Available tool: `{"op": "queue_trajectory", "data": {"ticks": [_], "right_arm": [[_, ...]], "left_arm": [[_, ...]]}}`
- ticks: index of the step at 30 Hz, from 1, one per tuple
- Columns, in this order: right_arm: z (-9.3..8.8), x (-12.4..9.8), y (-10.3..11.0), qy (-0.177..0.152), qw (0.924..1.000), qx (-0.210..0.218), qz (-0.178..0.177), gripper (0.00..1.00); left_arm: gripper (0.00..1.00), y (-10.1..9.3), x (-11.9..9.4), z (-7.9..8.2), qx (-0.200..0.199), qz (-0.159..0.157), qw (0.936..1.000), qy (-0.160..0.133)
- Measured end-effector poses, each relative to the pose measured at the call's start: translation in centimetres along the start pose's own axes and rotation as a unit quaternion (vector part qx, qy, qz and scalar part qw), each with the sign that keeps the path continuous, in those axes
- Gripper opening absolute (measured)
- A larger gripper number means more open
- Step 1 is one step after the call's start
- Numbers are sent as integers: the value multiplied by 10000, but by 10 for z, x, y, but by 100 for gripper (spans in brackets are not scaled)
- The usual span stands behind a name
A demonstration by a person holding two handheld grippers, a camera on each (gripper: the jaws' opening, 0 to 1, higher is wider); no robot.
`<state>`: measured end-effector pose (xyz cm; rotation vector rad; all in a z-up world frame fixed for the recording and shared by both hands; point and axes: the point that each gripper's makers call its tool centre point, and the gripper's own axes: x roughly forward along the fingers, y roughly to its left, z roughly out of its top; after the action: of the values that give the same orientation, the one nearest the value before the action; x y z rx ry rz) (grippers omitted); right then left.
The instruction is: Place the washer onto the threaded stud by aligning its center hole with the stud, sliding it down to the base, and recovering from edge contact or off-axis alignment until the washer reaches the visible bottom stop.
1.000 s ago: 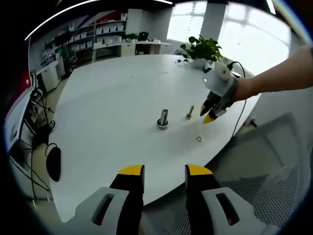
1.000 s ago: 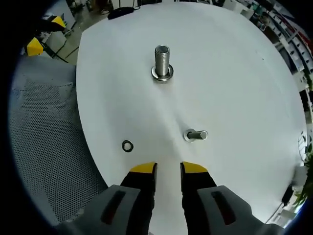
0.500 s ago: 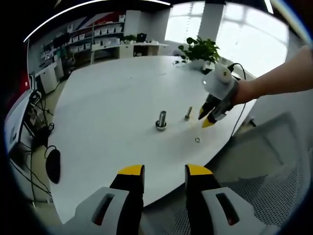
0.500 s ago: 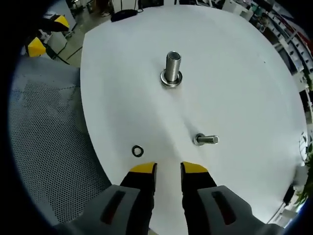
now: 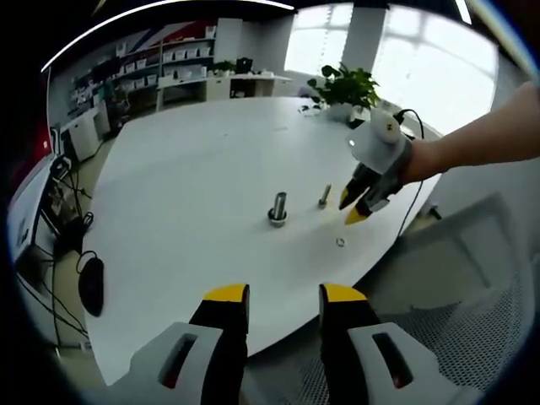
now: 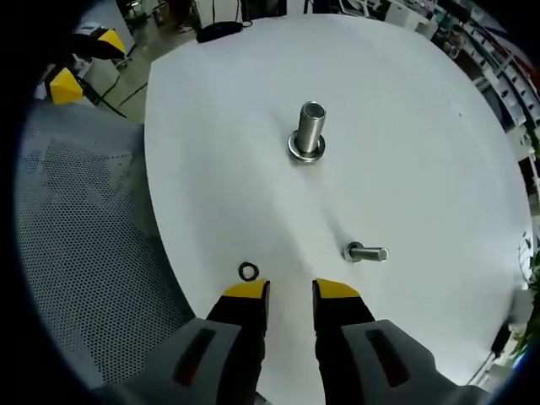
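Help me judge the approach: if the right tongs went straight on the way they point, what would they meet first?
Probably bare white table. The right tongs aim between the washer and the small bolt; the big stud stands beyond, though depth is unclear.

Left gripper view: looked from off the table's (image 5: 186, 186) edge, well back, across it toward shelves and windows. Right gripper view: looked steeply down from close above. Shared: upright stud (image 5: 278, 207) (image 6: 308, 132), smaller bolt (image 5: 326, 196) (image 6: 365, 252), washer (image 5: 340, 243) (image 6: 247, 272).
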<state>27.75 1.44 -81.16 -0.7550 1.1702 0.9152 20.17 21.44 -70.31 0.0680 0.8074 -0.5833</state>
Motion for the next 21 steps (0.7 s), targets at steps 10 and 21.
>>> {"op": "queue_trajectory", "data": {"ticks": [10,21], "right_arm": [[14,0,18,-244,9996,-99,119,23],[12,5,39,-232,9989,-184,351,24]], "left_arm": [[31,-1,1,0,1,-31,10000,1],[31,-2,1,-1,-3,-78,10000,10]]}}
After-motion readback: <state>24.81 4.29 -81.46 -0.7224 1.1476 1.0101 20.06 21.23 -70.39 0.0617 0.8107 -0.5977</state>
